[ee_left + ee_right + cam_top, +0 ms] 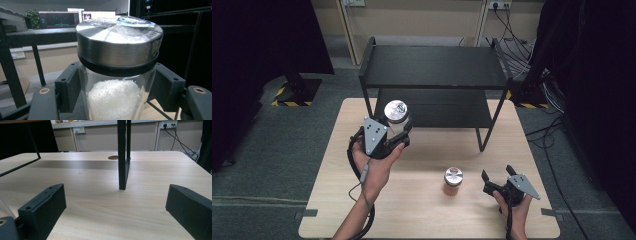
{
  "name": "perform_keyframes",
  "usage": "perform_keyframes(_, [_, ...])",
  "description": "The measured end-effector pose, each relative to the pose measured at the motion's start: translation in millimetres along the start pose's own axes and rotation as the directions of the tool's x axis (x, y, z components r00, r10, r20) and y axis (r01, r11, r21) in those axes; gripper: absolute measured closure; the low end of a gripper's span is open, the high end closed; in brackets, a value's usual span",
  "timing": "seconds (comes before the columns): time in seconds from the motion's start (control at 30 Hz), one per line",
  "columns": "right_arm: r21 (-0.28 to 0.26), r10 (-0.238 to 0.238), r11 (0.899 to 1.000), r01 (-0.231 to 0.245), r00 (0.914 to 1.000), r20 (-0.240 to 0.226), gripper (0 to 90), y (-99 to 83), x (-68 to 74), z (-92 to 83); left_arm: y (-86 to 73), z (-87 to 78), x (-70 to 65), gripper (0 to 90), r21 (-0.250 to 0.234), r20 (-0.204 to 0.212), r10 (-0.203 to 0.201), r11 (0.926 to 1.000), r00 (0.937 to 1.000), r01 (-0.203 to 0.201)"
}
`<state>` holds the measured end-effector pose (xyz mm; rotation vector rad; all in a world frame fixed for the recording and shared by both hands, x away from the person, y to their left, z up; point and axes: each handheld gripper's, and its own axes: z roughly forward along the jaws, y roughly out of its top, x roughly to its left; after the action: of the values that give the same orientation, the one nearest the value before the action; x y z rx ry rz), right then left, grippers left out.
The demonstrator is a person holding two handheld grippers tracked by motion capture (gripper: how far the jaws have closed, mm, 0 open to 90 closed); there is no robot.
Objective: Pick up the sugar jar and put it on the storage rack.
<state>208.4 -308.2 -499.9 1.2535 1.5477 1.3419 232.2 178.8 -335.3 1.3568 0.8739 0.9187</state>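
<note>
Looking down, high view: you held the left tongs [398, 129] clamped on a glass jar [396, 114] with a silver lid, lifted above the surface [422, 210] in front of the black two-tier shelf [432, 67].
Second jar, high view: a small jar with orange contents [453, 181] stood upright on the surface, between your two hands and nearer the right one.
Right tongs, high view: you kept the right tongs [497, 173] low by the surface's right side, jaws apart, just beside the orange jar without touching it.
Left gripper view: both jaws pressed the clear wall of the glass jar [117, 82] just below its metal lid [119, 40]; white crystals [115, 100] filled the lower part; the shelf frame [37, 65] stood behind.
Right gripper view: your right tongs [117, 210] stood wide apart with nothing between them, above bare wood [105, 195]; a black shelf leg [123, 155] rose straight ahead.
</note>
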Motion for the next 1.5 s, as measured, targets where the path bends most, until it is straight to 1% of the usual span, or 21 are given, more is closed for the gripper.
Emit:
perform_keyframes(0.1, [0.0, 0.003, 1.0, -0.003, 1.0, 0.0, 3.2, 0.1, -0.2, 0.0, 3.5, -0.1, 0.8, 30.6, -0.005, 0.001, -0.005, 1.0, 1.0, 0.005])
perform_keyframes(0.3, [0.002, 0.002, 1.0, -0.002, 1.0, 0.0, 3.3, 0.4, -0.1, 0.2, 20.4, 1.8, 1.8, 30.6, -0.013, 0.008, 0.005, 0.9999, 1.0, -0.005])
perform_keyframes(0.37, [0.004, -0.001, 1.0, 0.001, 1.0, -0.001, 3.3, 0.8, -0.1, 0.4, 22.7, 2.2, 1.8, 30.7, -0.016, 0.007, 0.003, 0.9999, 1.0, -0.003])
perform_keyframes(0.5, [0.005, -0.001, 1.0, 0.001, 1.0, -0.001, 3.3, 0.9, 0.0, 0.5, 33.7, 4.1, 3.0, 30.6, -0.019, 0.006, -0.007, 0.9998, 1.0, 0.007])
perform_keyframes(0.7, [0.004, 0.002, 1.0, -0.002, 1.0, -0.003, 3.4, 0.7, -0.7, 0.4, 50.4, 9.8, 6.7, 30.7, -0.019, -0.009, -0.01, 0.9998, 0.9999, 0.01])
perform_keyframes(0.8, [0.004, 0.002, 1.0, -0.002, 1.0, -0.003, 3.4, 0.7, -0.7, 0.5, 54.8, 11.6, 8.6, 30.7, -0.018, -0.011, -0.013, 0.9998, 0.9999, 0.012])
perform_keyframes(0.97, [0.004, 0.003, 1.0, -0.003, 1.0, -0.003, 3.4, 0.8, -0.8, 0.6, 66.4, 15.8, 11.4, 30.6, -0.013, -0.021, -0.005, 0.9999, 0.9998, 0.005])
perform_keyframes(1.13, [0.004, 0.003, 1.0, -0.003, 1.0, -0.003, 3.5, 0.8, -0.9, 0.5, 73.4, 18.2, 11.8, 30.7, -0.018, -0.023, -0.01, 0.9998, 0.9997, 0.01])
perform_keyframes(1.27, [0.004, 0.003, 1.0, -0.003, 1.0, -0.005, 3.5, 0.8, -1.2, 0.6, 81.2, 22.9, 13.7, 30.7, -0.005, -0.023, -0.013, 0.9999, 0.9996, 0.013])
perform_keyframes(1.5, [0.007, 0.007, 1.0, -0.006, 0.9999, -0.008, 3.5, 1.3, -2.2, 0.9, 92.8, 31.4, 15.1, 30.7, 0.006, -0.049, -0.004, 1.0, 0.9988, 0.004])
